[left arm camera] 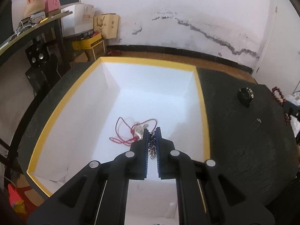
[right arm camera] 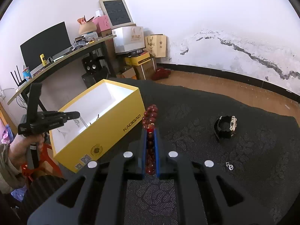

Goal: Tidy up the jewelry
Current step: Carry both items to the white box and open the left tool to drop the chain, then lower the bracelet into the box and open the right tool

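An open yellow box [left arm camera: 201, 101] [right arm camera: 112, 123] with a white inside stands on the dark cloth. On its floor lies a red cord necklace [left arm camera: 121, 129] with a pale pendant. My left gripper [left arm camera: 152, 131] hangs over the box, shut on a dark chain piece [left arm camera: 151, 142] that dangles between its pads. The right wrist view shows that left gripper [right arm camera: 77, 114] reaching in over the box's left wall. My right gripper [right arm camera: 150, 131] is shut on a red bead bracelet [right arm camera: 150, 116], held above the cloth just right of the box.
A black watch [right arm camera: 226, 126] [left arm camera: 245, 95] lies on the cloth to the right. Small silver earrings [right arm camera: 229, 166] lie nearer the front right. A desk [right arm camera: 61, 63] with a monitor, bags and cartons fills the back left. A person's hand [right arm camera: 24, 146] holds the left gripper.
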### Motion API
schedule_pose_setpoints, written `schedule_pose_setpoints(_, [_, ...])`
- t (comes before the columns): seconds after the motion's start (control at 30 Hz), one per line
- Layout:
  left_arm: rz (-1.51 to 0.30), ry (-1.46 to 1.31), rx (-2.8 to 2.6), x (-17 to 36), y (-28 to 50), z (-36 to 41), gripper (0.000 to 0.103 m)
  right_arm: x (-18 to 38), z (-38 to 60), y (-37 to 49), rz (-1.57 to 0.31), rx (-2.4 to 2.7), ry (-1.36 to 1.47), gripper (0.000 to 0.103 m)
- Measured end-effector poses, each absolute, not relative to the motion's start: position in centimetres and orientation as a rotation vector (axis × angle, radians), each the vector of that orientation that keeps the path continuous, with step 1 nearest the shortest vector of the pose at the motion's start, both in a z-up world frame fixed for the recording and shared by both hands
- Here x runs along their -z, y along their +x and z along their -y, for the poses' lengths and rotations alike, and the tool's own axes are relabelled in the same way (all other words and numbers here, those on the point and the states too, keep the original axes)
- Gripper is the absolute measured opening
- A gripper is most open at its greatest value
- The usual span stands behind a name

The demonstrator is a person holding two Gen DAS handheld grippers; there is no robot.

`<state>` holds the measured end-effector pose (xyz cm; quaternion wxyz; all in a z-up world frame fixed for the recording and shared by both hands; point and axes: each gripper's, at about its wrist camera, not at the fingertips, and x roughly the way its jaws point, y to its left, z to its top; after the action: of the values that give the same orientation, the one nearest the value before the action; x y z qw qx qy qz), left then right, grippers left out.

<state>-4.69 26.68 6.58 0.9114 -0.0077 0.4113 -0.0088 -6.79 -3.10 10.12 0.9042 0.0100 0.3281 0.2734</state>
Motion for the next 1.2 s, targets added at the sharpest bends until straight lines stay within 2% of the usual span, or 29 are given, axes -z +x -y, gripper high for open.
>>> schedule_pose_setpoints(0.27, [-0.872,0.015,-0.017,-5.9,-4.8,-26.6,0.007,-9.8,3.0,-7.1,-0.686,-0.560,0.015,0.008])
schedule_pose_setpoints(0.33, [-0.868,0.021,-0.028,-6.2,-5.0,-26.5,0.012,-9.8,3.0,-7.2,-0.688,-0.559,0.011,0.008])
schedule_pose_setpoints(0.37, [-0.866,0.020,-0.034,-6.4,-5.0,-26.4,0.035,-9.9,3.0,-7.1,-0.689,-0.559,0.011,0.008])
schedule_pose_setpoints(0.4, [-0.860,0.021,-0.040,-6.5,-5.2,-26.4,0.070,-9.9,3.0,-7.1,-0.688,-0.559,0.010,0.008])
schedule_pose_setpoints(0.43, [-0.833,0.024,-0.055,-6.9,-5.5,-26.5,0.077,-9.9,3.1,-7.1,-0.687,-0.559,0.010,0.008])
schedule_pose_setpoints(0.57, [-0.820,0.038,-0.056,-7.7,-5.8,-26.2,0.078,-10.2,3.0,-7.2,-0.682,-0.559,0.003,0.008])
schedule_pose_setpoints(0.7, [-0.806,0.038,-0.076,-8.5,-6.1,-26.2,0.095,-10.6,2.4,-7.1,-0.670,-0.575,-0.007,0.008])
schedule_pose_setpoints(0.73, [-0.804,0.034,-0.077,-8.8,-6.3,-26.1,0.096,-11.1,1.8,-6.8,-0.664,-0.589,-0.010,0.008])
schedule_pose_setpoints(1.0, [-0.828,0.023,-0.082,-8.7,-7.1,-25.9,0.097,-15.2,-5.4,-4.2,-0.596,-0.743,-0.067,0.008])
schedule_pose_setpoints(1.2, [-0.838,0.008,-0.092,-8.5,-7.8,-26.5,0.097,-14.1,-13.1,-1.4,-0.663,-0.893,-0.103,0.008])
